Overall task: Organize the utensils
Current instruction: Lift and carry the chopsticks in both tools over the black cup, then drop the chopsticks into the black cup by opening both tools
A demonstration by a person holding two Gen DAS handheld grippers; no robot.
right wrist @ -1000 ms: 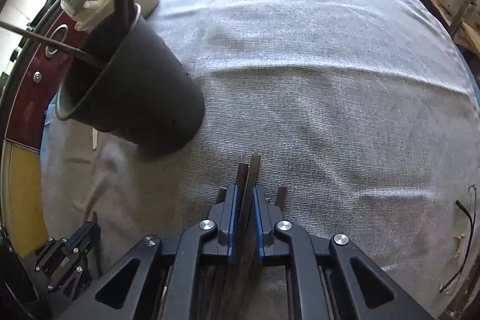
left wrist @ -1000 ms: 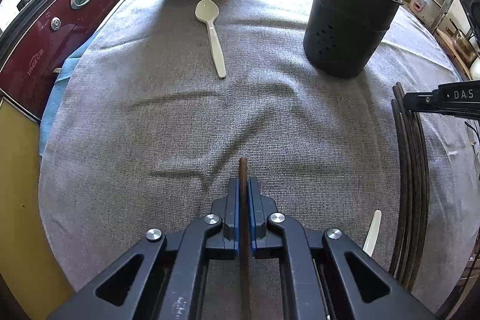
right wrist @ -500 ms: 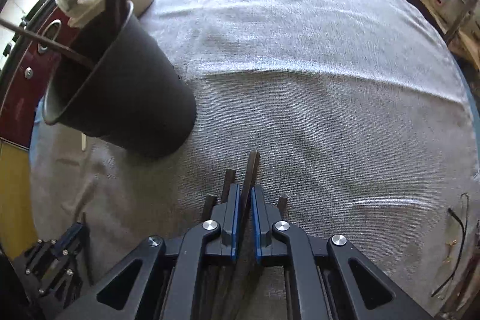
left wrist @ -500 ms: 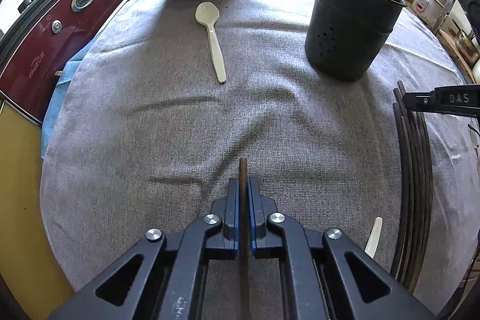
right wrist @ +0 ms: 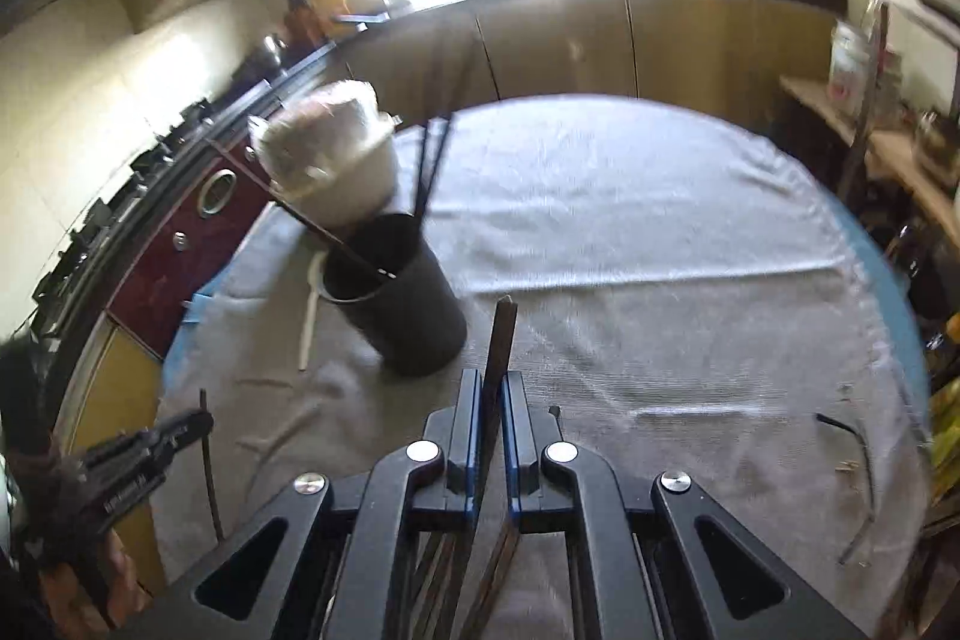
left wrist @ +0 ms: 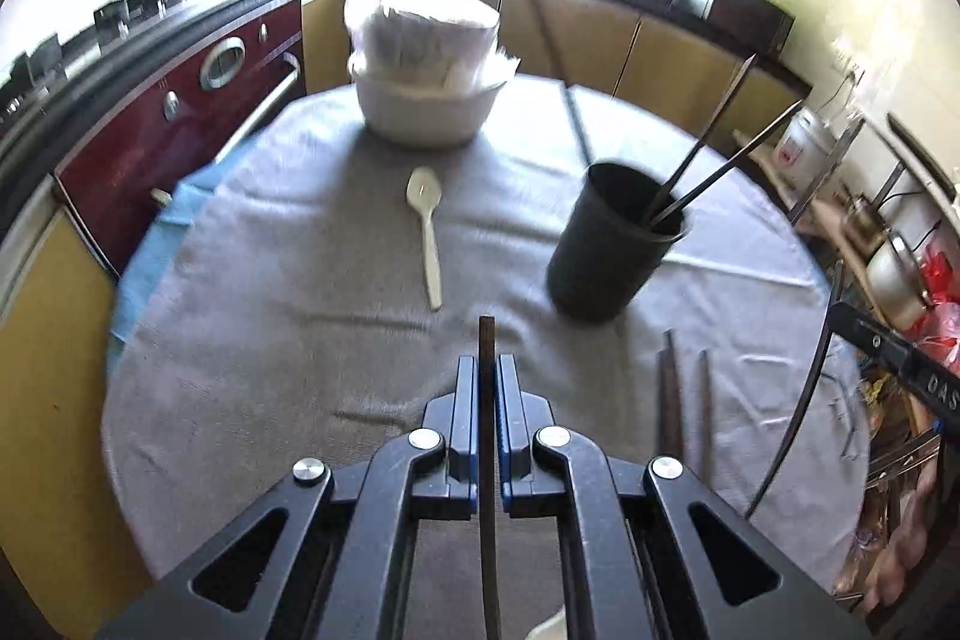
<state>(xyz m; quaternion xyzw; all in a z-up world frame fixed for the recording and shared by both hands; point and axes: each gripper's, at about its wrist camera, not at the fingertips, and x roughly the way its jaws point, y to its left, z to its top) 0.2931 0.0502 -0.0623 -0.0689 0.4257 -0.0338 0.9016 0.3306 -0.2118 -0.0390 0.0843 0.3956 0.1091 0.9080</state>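
My left gripper [left wrist: 486,370] is shut on a dark chopstick [left wrist: 486,340], held above the grey tablecloth. My right gripper [right wrist: 492,388] is shut on another dark chopstick [right wrist: 503,334]; it also shows at the right edge of the left wrist view [left wrist: 900,358]. A black utensil holder [left wrist: 612,244] with several dark sticks in it stands ahead, right of the left gripper; it also shows in the right wrist view [right wrist: 399,298]. A cream plastic spoon [left wrist: 427,232] lies left of the holder. More dark chopsticks [left wrist: 678,400] lie on the cloth to the right.
A white bowl [left wrist: 426,112] with wrapped white things stands at the table's far side. A red oven [left wrist: 180,124] and yellow cabinets are at the left. Glasses [right wrist: 858,466] lie at the table's right edge. Clutter and pots stand to the right [left wrist: 900,268].
Both grippers have lifted and tilted up, each with a chopstick, so the kitchen beyond the table has come into view. The holder now looks farther off and lower.
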